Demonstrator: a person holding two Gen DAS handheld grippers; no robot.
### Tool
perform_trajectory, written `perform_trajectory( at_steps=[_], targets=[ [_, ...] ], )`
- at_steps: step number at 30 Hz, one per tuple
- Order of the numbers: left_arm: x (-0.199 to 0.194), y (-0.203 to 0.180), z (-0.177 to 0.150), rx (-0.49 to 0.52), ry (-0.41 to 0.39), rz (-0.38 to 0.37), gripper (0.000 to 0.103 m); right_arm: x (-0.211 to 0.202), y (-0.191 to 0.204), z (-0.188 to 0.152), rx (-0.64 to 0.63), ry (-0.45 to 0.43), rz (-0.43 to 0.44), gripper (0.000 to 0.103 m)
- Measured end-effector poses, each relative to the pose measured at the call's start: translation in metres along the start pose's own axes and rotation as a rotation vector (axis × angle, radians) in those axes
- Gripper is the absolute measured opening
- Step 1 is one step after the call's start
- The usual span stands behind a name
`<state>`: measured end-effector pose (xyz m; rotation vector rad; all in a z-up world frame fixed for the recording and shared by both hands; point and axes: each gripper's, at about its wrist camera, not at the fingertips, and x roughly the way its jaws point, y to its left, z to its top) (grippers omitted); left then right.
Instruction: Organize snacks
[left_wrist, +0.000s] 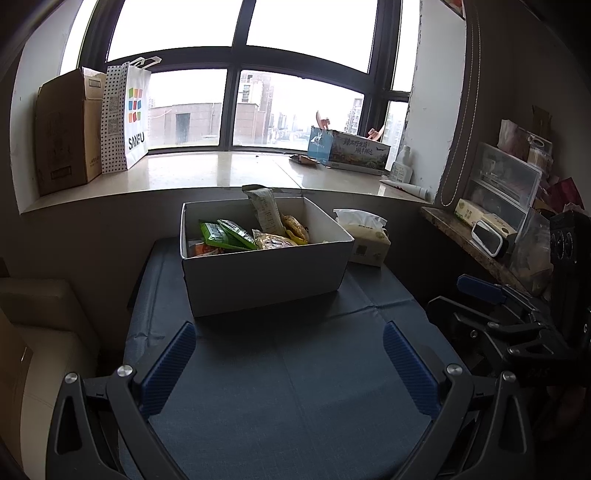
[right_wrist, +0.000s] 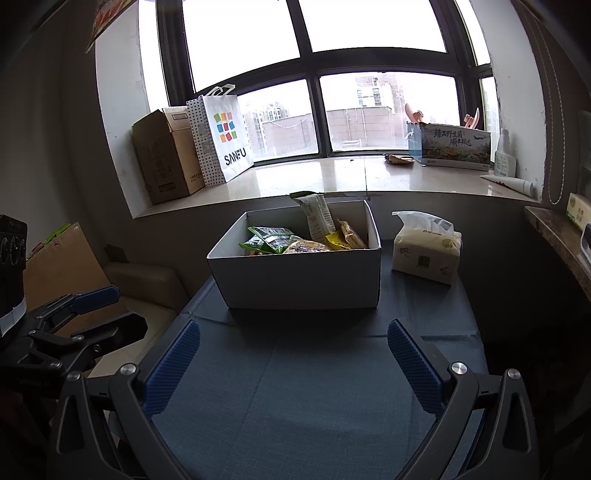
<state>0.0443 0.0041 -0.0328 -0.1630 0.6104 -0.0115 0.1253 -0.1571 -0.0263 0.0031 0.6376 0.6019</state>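
Observation:
A white cardboard box (left_wrist: 266, 277) (right_wrist: 299, 280) stands on the dark blue table (left_wrist: 288, 369) (right_wrist: 295, 387). It holds several snack packets: green packets (left_wrist: 225, 234) (right_wrist: 267, 238), a tall pale packet (left_wrist: 266, 210) (right_wrist: 317, 216) standing upright, and yellow and brown packets (left_wrist: 291, 230) (right_wrist: 343, 236). My left gripper (left_wrist: 290, 339) is open and empty, hovering over the table just short of the box. My right gripper (right_wrist: 293, 338) is open and empty too, at a similar distance. Each gripper shows at the side of the other's view: the right one (left_wrist: 480, 291) and the left one (right_wrist: 96, 299).
A tissue pack (left_wrist: 365, 236) (right_wrist: 426, 249) sits right of the box. On the windowsill stand a brown carton (left_wrist: 66, 133) (right_wrist: 166, 155), a SANFU bag (left_wrist: 127, 114) (right_wrist: 225, 136) and a printed box (left_wrist: 351, 149) (right_wrist: 450, 146). A cluttered shelf (left_wrist: 498, 206) is at right.

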Motion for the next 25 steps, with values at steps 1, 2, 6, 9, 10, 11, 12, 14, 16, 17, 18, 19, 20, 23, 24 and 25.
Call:
perform_trajectory(
  at_steps=[1, 2, 6, 9, 10, 11, 12, 14, 16, 17, 18, 19, 20, 23, 24, 25],
  targets=[
    [0.0, -0.0003, 0.0003, 0.002, 0.0, 0.0, 0.103, 0.0, 0.0002, -0.0002, -0.001, 0.0, 0.0, 0.103],
    [0.0, -0.0004, 0.0002, 0.003, 0.0, 0.001, 0.103, 0.0, 0.0006, -0.0003, -0.002, 0.001, -0.001, 0.103],
    [0.0004, -0.0009, 0.0003, 0.005, 0.002, -0.002, 0.103, 0.0003, 0.0005, -0.0004, -0.004, 0.004, -0.001, 0.103],
    [0.001, -0.0013, 0.0004, 0.006, 0.004, -0.002, 0.103, 0.0005, 0.0, 0.0001, -0.003, 0.004, -0.003, 0.103],
    [0.0012, -0.0016, 0.0002, 0.007, 0.004, -0.003, 0.103, 0.0004, -0.0004, 0.0003, -0.001, 0.003, -0.003, 0.103],
    [0.0016, -0.0017, 0.0003, 0.007, 0.005, -0.004, 0.103, 0.0007, -0.0005, 0.0002, 0.0, 0.004, -0.002, 0.103],
    [0.002, -0.0019, 0.0004, 0.007, 0.006, -0.005, 0.103, 0.0008, -0.0007, 0.0002, 0.0, 0.004, -0.004, 0.103],
    [0.0014, -0.0014, 0.0004, 0.007, 0.007, -0.005, 0.103, 0.0013, -0.0013, -0.0001, 0.002, 0.006, -0.005, 0.103],
    [0.0016, -0.0012, 0.0007, 0.007, 0.007, -0.009, 0.103, 0.0014, -0.0009, -0.0004, 0.001, 0.007, -0.005, 0.103],
    [0.0015, -0.0011, 0.0009, 0.007, 0.007, -0.009, 0.103, 0.0015, -0.0007, -0.0005, 0.001, 0.006, -0.004, 0.103],
    [0.0016, -0.0008, 0.001, 0.007, 0.007, -0.01, 0.103, 0.0016, -0.0007, -0.0006, 0.0, 0.008, -0.003, 0.103],
    [0.0013, -0.0008, 0.0009, 0.007, 0.006, -0.011, 0.103, 0.0018, -0.0007, -0.0007, 0.0, 0.009, -0.004, 0.103],
    [0.0008, -0.0003, 0.0008, 0.004, 0.003, -0.016, 0.103, 0.0017, -0.0009, -0.0008, -0.001, 0.008, -0.004, 0.103],
    [-0.0007, 0.0008, -0.0004, -0.002, -0.006, -0.029, 0.103, 0.0023, -0.0013, -0.0017, -0.001, 0.009, -0.007, 0.103],
    [-0.0015, 0.0004, -0.0005, -0.001, -0.008, -0.03, 0.103, 0.0027, -0.0014, -0.0015, -0.001, 0.011, -0.008, 0.103],
    [-0.0018, 0.0002, -0.0005, 0.001, -0.007, -0.031, 0.103, 0.0028, -0.0016, -0.0016, -0.002, 0.012, -0.009, 0.103]
  ],
)
